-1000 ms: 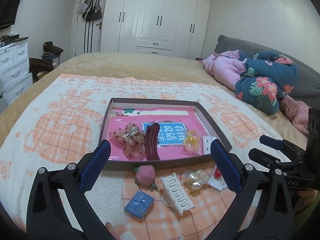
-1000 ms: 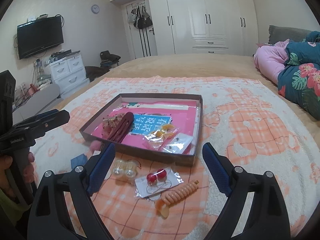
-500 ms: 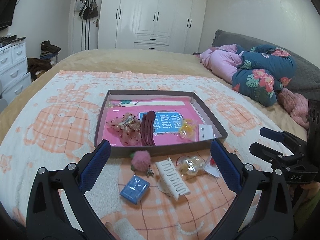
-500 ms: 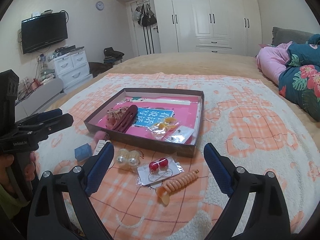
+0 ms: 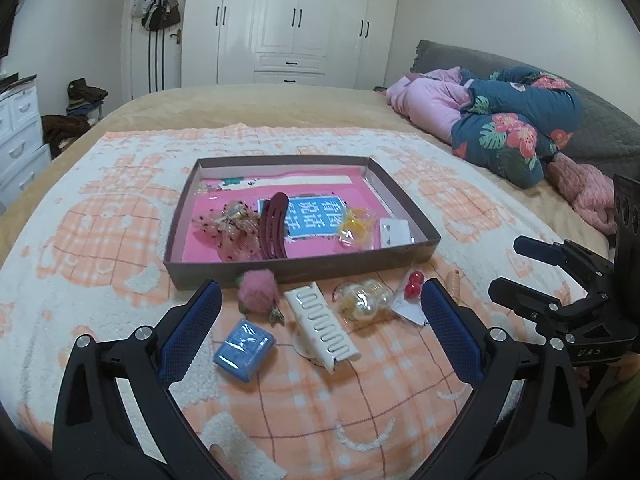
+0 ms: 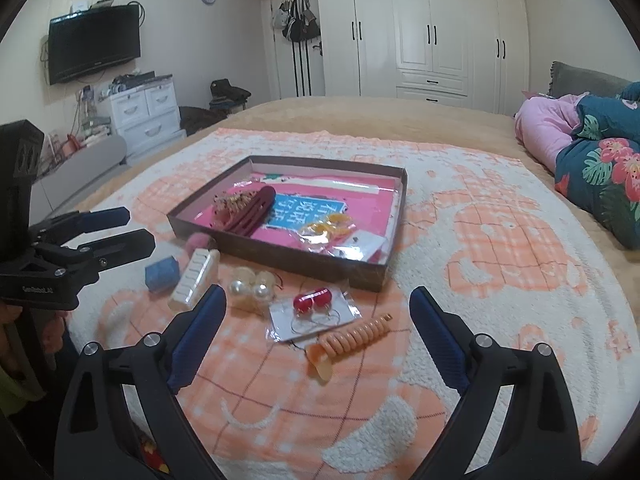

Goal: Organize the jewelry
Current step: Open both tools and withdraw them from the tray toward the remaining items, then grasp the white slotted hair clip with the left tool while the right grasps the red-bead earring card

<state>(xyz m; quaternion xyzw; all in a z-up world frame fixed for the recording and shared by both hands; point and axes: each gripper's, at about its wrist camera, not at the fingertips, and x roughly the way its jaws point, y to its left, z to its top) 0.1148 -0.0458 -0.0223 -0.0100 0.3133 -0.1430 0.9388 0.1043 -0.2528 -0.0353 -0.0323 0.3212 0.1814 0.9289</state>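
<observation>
Grippers, left gripper [image 5: 316, 304] and right gripper [image 6: 318, 308], both gape empty over six loose pieces on the bed's orange-checked blanket [image 6: 500, 248]; four more lie inside the shallow brown cardboard tray [image 5: 304, 270].

Between the blue-padded jaws: a shallow brown cardboard tray [image 5: 300, 268] lined pink, a fluffy pink pom-pom clip [image 5: 256, 286], a glossy blue square box [image 5: 243, 349] (foil-wrapped), red bead earrings [image 6: 311, 301], all on an orange-and-white checked blanket [image 6: 500, 264].
</observation>
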